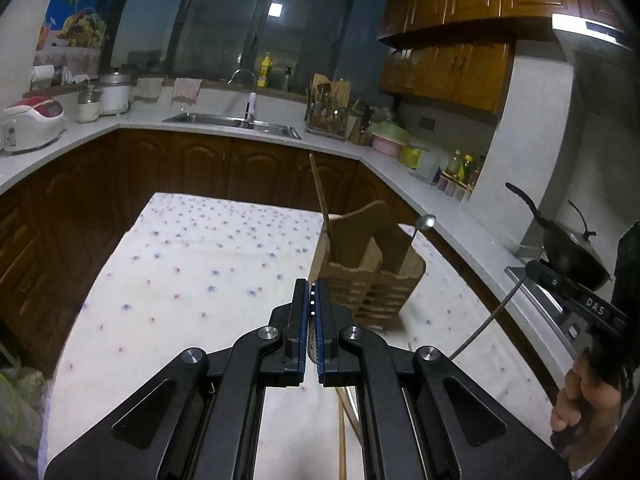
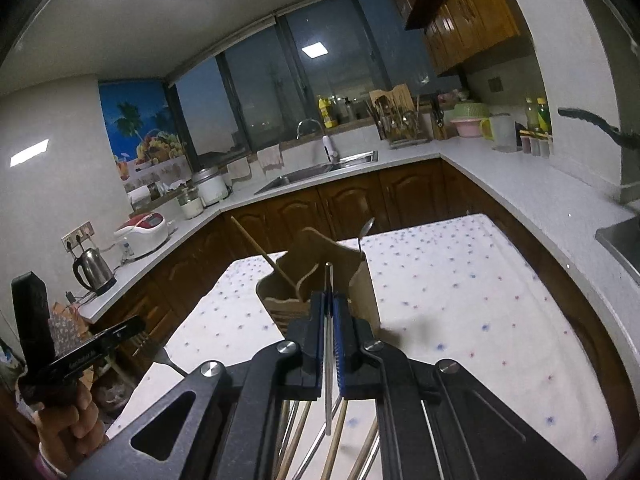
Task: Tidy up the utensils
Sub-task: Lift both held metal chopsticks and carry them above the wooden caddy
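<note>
A wooden utensil holder [image 1: 372, 264] [image 2: 320, 280] stands on the table's dotted white cloth [image 1: 200, 260] [image 2: 460, 300]. A wooden stick [image 1: 320, 188] [image 2: 256, 248] and a metal spoon [image 1: 424, 224] [image 2: 366, 232] lean in it. My right gripper [image 2: 330, 300] [image 1: 532, 274] hovers just before the holder, shut on a thin metal utensil [image 2: 328, 380] [image 1: 492, 320]. My left gripper [image 1: 311, 292] is left of the holder. It is shut, and a thin grey piece [image 1: 310, 342] shows between its pads; its kind is unclear. Loose chopsticks and metal utensils [image 2: 336, 432] [image 1: 342, 432] lie on the cloth under both grippers.
An L-shaped white counter with a sink [image 1: 232, 122] [image 2: 320, 170] wraps around the table. A black wok [image 1: 572, 252] sits on the stove at the right. A rice cooker [image 1: 34, 122] and a kettle [image 2: 94, 270] stand at the left. A person's hands [image 1: 584, 404] [image 2: 72, 420] hold both grippers.
</note>
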{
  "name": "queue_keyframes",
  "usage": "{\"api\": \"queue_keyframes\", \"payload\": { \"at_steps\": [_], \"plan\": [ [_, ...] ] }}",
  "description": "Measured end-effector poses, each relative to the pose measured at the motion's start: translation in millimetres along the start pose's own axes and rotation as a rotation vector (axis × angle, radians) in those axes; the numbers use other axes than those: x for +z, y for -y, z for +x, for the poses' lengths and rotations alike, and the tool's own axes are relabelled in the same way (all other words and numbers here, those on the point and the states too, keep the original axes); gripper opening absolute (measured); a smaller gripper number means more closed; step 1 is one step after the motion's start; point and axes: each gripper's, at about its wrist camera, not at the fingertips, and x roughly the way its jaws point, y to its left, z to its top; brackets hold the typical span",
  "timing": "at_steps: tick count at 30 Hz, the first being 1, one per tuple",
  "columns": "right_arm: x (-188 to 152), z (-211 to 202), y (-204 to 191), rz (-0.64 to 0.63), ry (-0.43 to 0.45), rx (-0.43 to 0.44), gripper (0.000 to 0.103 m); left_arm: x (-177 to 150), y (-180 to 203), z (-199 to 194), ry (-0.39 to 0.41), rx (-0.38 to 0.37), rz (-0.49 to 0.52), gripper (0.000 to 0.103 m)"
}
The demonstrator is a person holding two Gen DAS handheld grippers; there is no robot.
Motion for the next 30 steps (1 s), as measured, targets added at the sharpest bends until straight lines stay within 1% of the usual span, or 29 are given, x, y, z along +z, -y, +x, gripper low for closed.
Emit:
{"api": "queue_keyframes", "payload": {
  "at_steps": [19,23,28,30],
  "plan": [
    [38.2,6.9,-6.1,-0.028,0.073,0.003,0.004,42.2,-4.9,12.2,0.095,0.031,-0.001,0.002],
    [54.6,8.7,-4.8,-0.031,0.109,-0.001,0.004,55.0,-1.6,20.1,0.118,0.033,0.004,0.002],
    [79.4,14.7,-5.3,-0.024,0.168,-0.007,0.004,82.0,8.5,39.7,0.151,0.047,0.026,0.002],
    [91.7,23.0,-4.9,-0.022,0.193,-0.013,0.004,93.2,13.3,50.0,0.164,0.059,0.042,0.002]
  ]
}}
